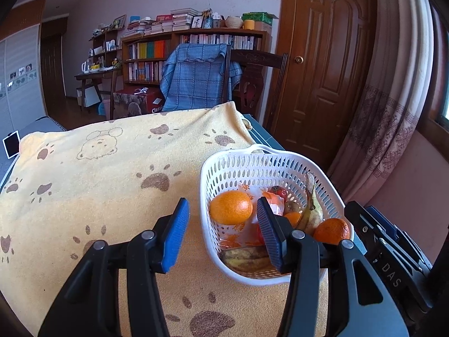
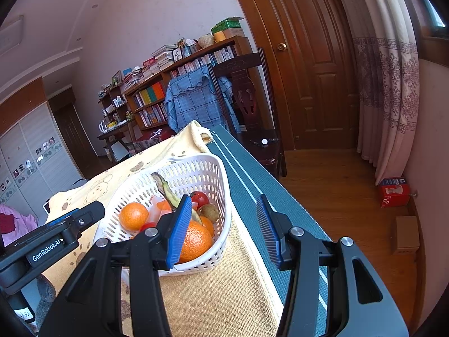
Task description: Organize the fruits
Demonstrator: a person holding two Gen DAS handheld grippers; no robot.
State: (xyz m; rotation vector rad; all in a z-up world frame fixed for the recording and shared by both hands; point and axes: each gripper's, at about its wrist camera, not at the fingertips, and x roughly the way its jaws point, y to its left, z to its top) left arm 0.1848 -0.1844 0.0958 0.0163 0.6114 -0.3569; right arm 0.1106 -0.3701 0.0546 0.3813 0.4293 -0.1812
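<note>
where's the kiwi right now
In the right wrist view the kiwi sits inside the white basket, toward its right wall, just below the red tomato and above the big orange.

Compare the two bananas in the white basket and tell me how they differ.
The upright banana leans against the far side of the white basket, stem up; the flat banana lies on the basket floor at the near side. The upright banana still shows yellow-green skin with brown patches; the flat banana is mostly brown. Both are unpeeled, overripe, and untouched by either gripper.
</note>
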